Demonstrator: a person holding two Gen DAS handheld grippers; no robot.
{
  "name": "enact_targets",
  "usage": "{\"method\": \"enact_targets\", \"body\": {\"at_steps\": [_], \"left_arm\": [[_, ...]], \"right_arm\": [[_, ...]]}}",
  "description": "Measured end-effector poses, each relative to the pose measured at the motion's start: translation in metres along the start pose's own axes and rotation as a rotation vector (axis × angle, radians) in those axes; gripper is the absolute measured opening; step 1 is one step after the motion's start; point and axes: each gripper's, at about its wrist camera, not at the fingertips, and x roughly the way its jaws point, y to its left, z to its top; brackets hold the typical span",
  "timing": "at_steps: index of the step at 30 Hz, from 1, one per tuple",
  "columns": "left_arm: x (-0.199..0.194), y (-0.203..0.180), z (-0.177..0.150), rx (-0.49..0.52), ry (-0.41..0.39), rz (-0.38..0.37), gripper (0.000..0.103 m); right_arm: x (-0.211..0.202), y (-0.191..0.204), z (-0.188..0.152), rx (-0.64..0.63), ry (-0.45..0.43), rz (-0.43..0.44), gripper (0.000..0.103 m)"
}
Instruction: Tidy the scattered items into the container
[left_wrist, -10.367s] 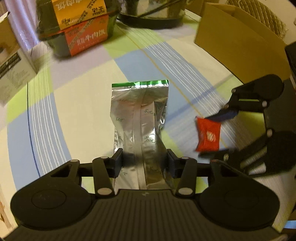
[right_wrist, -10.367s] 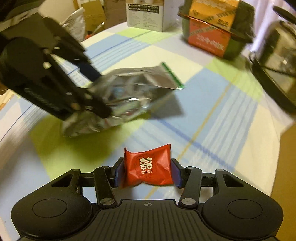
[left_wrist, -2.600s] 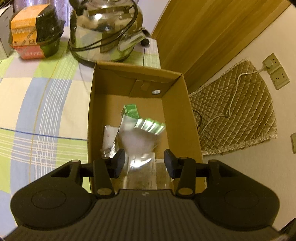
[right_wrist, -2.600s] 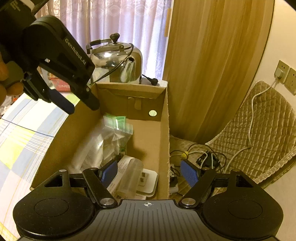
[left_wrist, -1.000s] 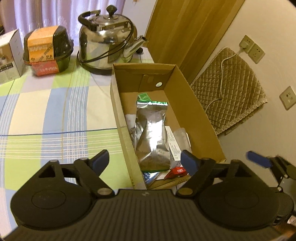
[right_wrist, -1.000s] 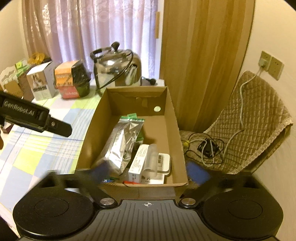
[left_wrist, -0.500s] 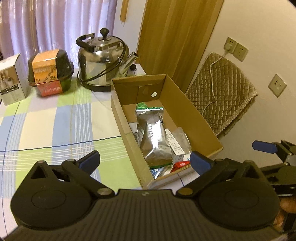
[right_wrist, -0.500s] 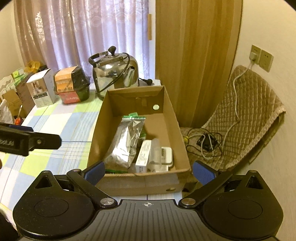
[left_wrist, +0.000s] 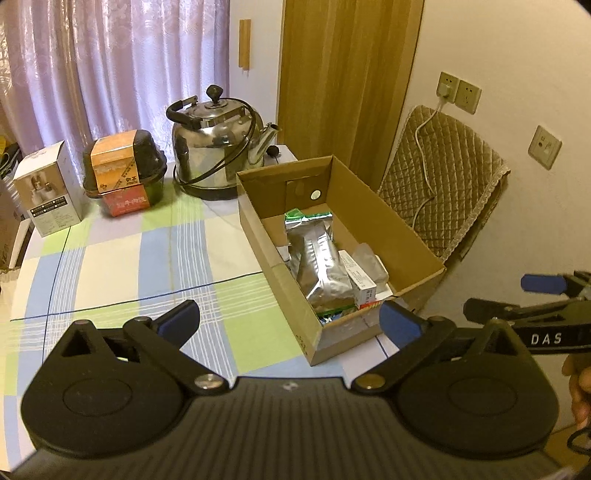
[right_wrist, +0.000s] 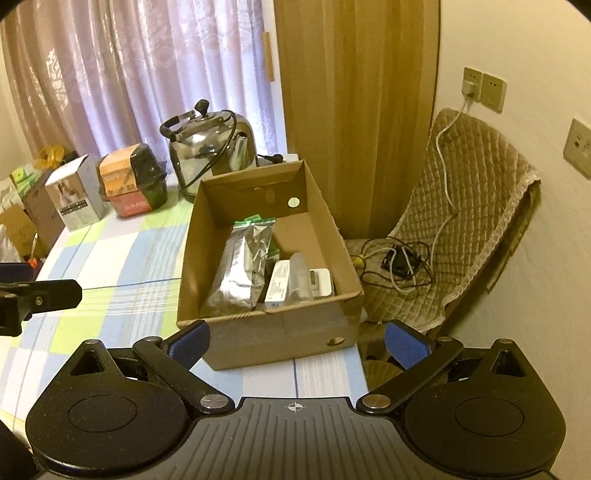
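A lived-in home dining corner: a counter under a pastel checked cloth carries a steel kettle with a black handle, boxed goods and an open brown cardboard box. Sheer lilac curtains, a wooden sliding door, wall sockets and a quilted beige chair cover frame it.

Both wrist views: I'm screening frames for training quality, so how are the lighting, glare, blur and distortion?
Left wrist view: warm, dim indoor light, sharp, strong fisheye bending at the edges, glare on the kettle and foil pouch. Right wrist view: the same warm cast and curved walls, no motion blur, backlit curtain, reflections on the kettle.
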Motion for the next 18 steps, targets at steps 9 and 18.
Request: {"method": "enact_targets", "body": {"at_steps": [9, 18], "left_arm": [[-0.015, -0.002, -0.01, -0.024, -0.012, 0.029, 0.102], [-0.022, 0.0, -0.02, -0.035, -0.024, 0.041, 0.102]], "right_arm": [[-0.019, 0.011, -0.009, 0.03, -0.025, 0.013, 0.103], [-0.029, 0.02, -0.014, 0.025, -0.056, 0.007, 0.103]]}}
